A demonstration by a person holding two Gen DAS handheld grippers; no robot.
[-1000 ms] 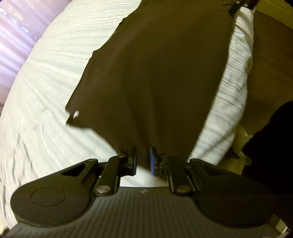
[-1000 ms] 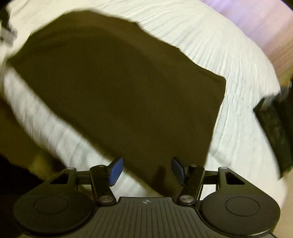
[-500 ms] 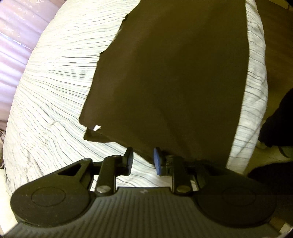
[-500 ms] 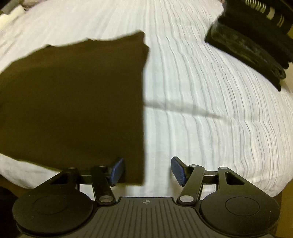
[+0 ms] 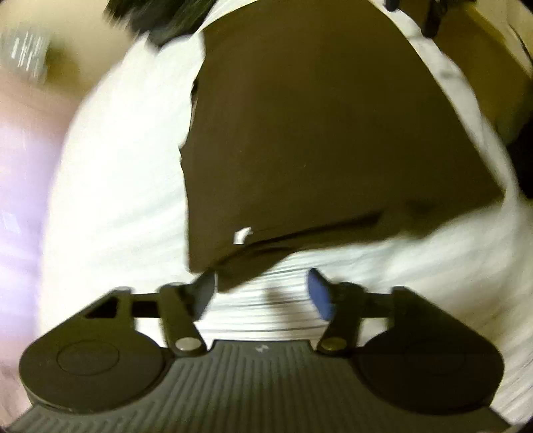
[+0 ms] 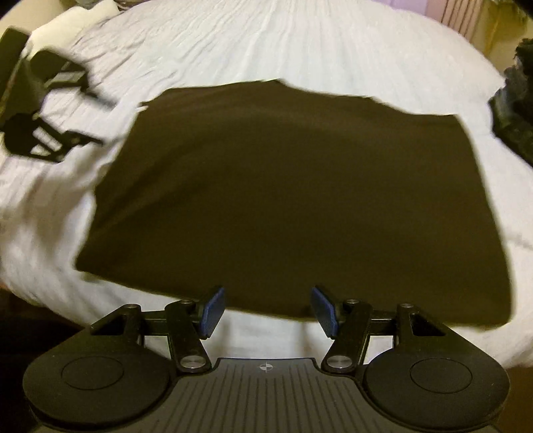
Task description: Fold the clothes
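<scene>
A dark brown garment (image 6: 283,200) lies folded flat on the white striped bed cover (image 6: 299,43). In the left wrist view the garment (image 5: 316,133) shows a small white tag (image 5: 242,234) near its near edge. My left gripper (image 5: 261,289) is open and empty, just short of the garment's near corner. My right gripper (image 6: 266,311) is open and empty at the garment's near edge. The left gripper also shows in the right wrist view (image 6: 50,133), blurred, at the far left over the bed.
Dark folded clothes (image 6: 513,116) lie at the right edge of the bed. A dark pile (image 5: 160,16) shows at the top of the left wrist view. The brown floor (image 5: 473,40) lies beyond the bed's edge.
My left gripper opened and let go of the garment, which now lies flat on the bed. Both grippers swung round to new sides of the garment. The right gripper stayed open.
</scene>
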